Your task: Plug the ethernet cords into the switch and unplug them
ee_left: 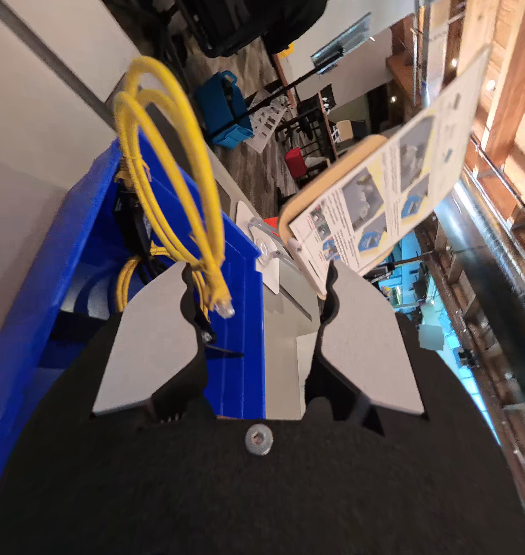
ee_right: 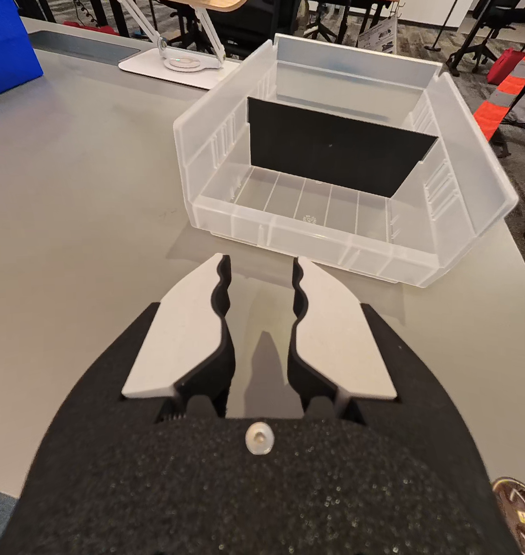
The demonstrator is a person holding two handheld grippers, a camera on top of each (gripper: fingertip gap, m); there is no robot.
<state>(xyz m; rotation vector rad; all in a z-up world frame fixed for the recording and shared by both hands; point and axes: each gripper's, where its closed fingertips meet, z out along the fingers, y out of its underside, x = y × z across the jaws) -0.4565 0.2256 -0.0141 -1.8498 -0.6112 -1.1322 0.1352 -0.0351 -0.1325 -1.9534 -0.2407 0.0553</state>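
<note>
Progress: early or at the very end, I judge; no cord visibly plugged, switch not clearly seen.
Cords: yellow ethernet cords (ee_left: 165, 168), looped, clear plug dangling, in blue bin (ee_left: 75, 240).
My left gripper (ee_left: 258, 270): wide apart, holding nothing.
My right gripper (ee_right: 261, 264): part open, bare, over desk (ee_right: 75, 180) near clear bin (ee_right: 330, 234).
</note>
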